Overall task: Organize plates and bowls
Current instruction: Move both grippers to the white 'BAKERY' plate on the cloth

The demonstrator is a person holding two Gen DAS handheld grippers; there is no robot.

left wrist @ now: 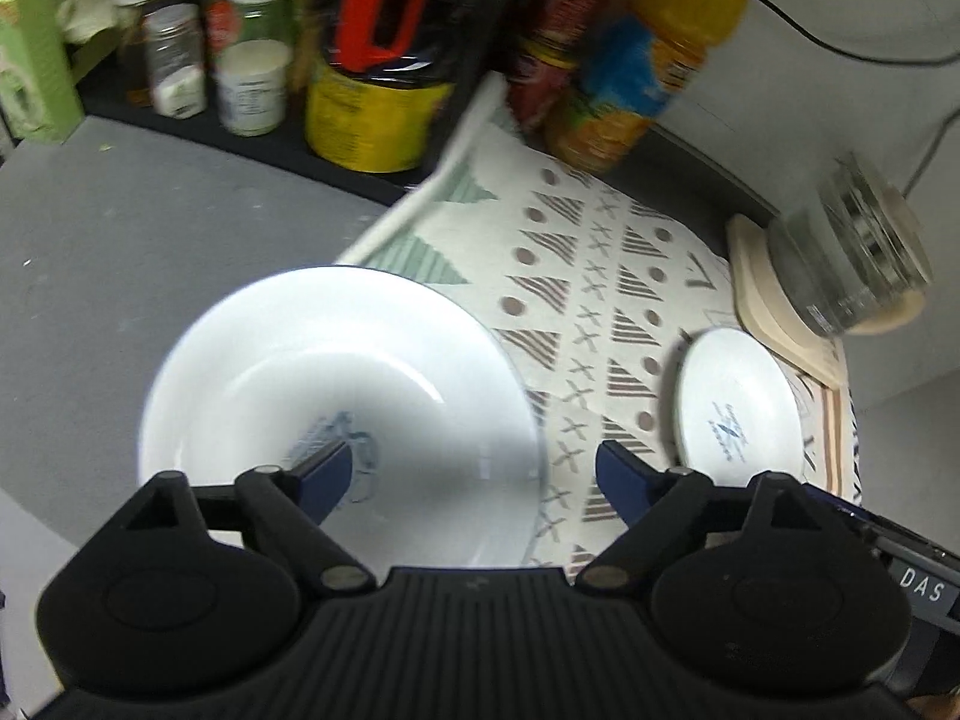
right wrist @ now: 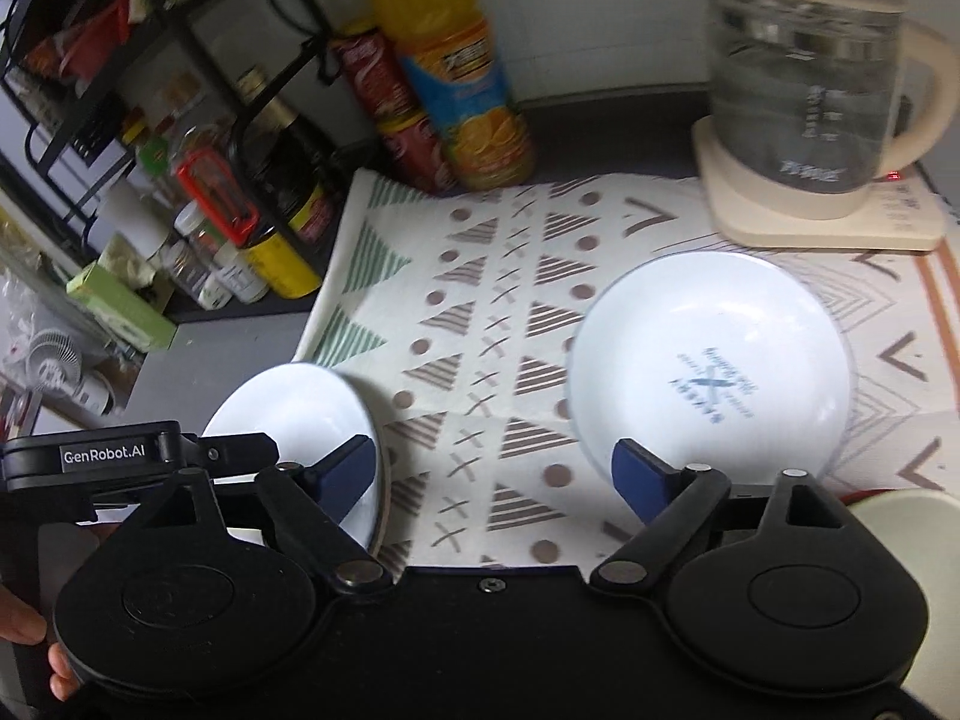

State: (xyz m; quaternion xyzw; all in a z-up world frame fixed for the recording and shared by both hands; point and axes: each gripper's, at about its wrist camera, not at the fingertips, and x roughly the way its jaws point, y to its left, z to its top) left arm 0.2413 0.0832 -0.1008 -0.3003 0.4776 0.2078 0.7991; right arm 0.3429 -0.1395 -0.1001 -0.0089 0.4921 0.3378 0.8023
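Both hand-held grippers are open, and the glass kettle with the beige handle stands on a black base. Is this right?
Not quite: in the right wrist view the glass kettle with the beige handle stands on a beige base, not black. Both grippers are open.

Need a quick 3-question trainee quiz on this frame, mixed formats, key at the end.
1. True or false: the left gripper is shut on the white bowl.
2. Multiple choice: the white plate rests on A) the patterned cloth, B) the bare grey counter, C) the kettle base.
3. Fill in: behind the plate stands a glass ____ with a cream handle.

Key: 1 false, both it and the right gripper are open and hold nothing; 2 A; 3 kettle.
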